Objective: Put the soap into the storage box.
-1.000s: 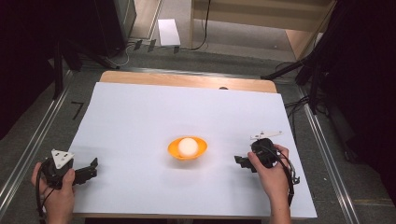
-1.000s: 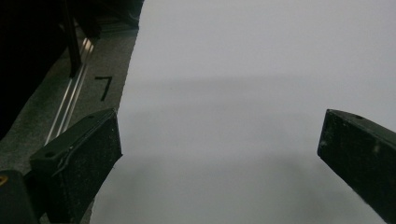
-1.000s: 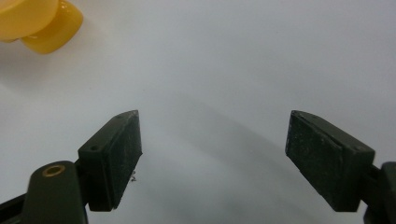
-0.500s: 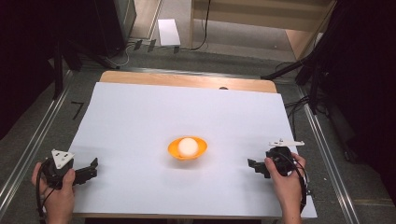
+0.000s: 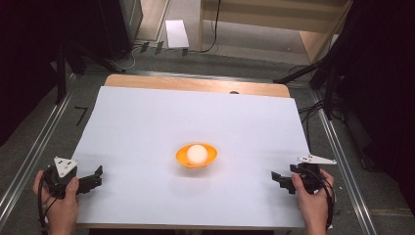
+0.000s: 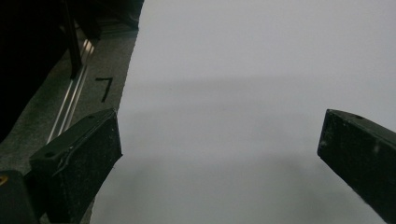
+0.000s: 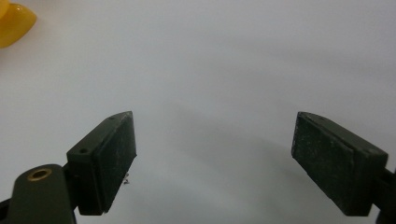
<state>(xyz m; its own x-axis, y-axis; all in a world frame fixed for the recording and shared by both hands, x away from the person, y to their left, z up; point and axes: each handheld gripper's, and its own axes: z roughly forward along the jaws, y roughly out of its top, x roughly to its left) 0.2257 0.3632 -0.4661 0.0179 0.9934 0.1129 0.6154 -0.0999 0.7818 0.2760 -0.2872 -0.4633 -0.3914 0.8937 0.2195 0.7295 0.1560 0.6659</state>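
Note:
An orange bowl [image 5: 196, 157] sits near the middle of the white sheet [image 5: 147, 117] with a white ball [image 5: 196, 152] in it. My left gripper [image 5: 96, 177] rests at the sheet's near left corner, pointing right. In the left gripper view it [image 6: 219, 135] is open over bare sheet. My right gripper [image 5: 277, 179] is at the near right corner, pointing left toward the bowl and well short of it. Its jaws have just been opening. In the right gripper view it [image 7: 215, 133] is open with nothing between the jaws, and the bowl's rim [image 7: 14, 23] shows at the top left.
The sheet covers a wooden table, whose edge [image 5: 195, 84] shows at the far side. Metal rails [image 5: 34, 152] run along both sides on the grey floor. A black mark [image 6: 105, 87] lies on the floor left of the sheet. Cables and dark stands line the far edges.
My right hand has moved right and toward the near edge, away from the bowl, with its jaws wider apart. The left hand, bowl and ball have stayed put.

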